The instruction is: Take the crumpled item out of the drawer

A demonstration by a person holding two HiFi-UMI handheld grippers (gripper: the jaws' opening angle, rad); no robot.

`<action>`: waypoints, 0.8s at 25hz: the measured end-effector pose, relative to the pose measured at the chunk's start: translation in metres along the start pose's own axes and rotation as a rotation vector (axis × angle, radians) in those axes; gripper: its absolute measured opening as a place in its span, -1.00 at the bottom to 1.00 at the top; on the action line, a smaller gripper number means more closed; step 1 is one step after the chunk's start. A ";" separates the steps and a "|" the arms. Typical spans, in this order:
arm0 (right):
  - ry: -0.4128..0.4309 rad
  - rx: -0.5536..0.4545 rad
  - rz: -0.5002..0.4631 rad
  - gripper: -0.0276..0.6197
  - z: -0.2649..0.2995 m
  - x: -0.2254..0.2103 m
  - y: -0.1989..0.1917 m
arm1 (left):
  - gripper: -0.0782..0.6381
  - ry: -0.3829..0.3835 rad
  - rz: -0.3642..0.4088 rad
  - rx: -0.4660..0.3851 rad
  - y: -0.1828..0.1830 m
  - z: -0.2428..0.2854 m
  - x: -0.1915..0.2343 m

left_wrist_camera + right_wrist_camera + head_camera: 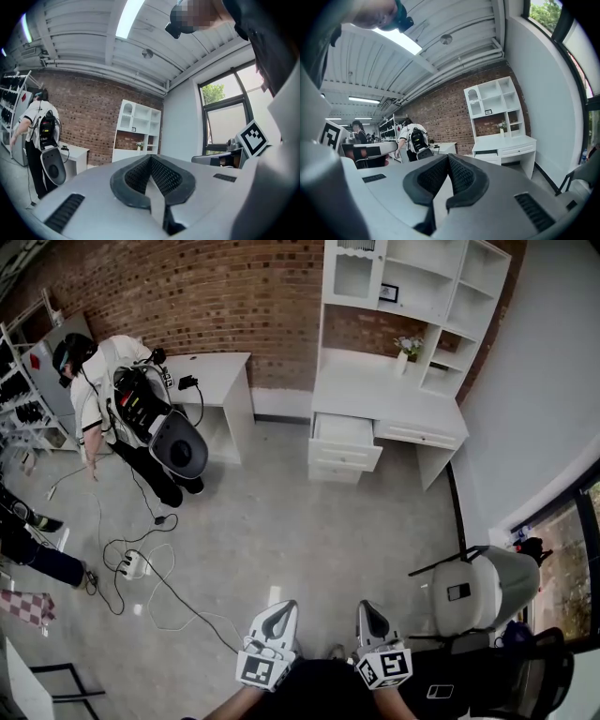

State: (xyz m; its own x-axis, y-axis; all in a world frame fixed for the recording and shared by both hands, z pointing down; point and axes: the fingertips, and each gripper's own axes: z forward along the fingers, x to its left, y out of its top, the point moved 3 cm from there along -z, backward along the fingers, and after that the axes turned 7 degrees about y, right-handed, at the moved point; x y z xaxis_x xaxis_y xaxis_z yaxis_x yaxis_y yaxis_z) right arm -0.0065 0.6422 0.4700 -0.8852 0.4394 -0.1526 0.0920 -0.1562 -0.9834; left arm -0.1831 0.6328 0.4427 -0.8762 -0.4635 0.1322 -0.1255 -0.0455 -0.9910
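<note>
A white desk with a shelf hutch (394, 395) stands against the brick wall across the room. Its top left drawer (345, 430) is pulled partly out; I cannot see what lies inside it, and no crumpled item shows. Both grippers are held low, close to the person's body and far from the desk. My left gripper (280, 607) and my right gripper (368, 607) are shut, with nothing between the jaws. The right gripper view shows the desk (504, 140) and the open drawer (487, 153) in the distance beyond the right gripper (448, 158). The left gripper (151, 160) points at the same wall.
A person with a backpack (117, 409) bends beside a small white table (217, 371) at the back left. Cables and a power strip (136, 565) lie on the floor at the left. A grey chair (487, 589) stands at the right, near a window.
</note>
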 end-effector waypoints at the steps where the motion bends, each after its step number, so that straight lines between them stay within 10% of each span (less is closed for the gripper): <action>1: -0.003 0.007 -0.007 -0.87 0.010 0.003 0.004 | -0.73 -0.004 -0.008 -0.002 0.005 0.004 0.009; 20: 0.006 0.003 -0.007 -0.87 0.162 -0.113 0.010 | -0.73 -0.030 0.026 0.110 -0.029 0.163 0.061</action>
State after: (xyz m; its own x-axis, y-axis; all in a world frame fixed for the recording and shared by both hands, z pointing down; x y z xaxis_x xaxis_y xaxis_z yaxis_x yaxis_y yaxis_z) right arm 0.0202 0.4478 0.4937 -0.8829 0.4461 -0.1465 0.0846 -0.1558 -0.9842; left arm -0.1570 0.4613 0.4769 -0.8640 -0.4917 0.1078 -0.0498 -0.1297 -0.9903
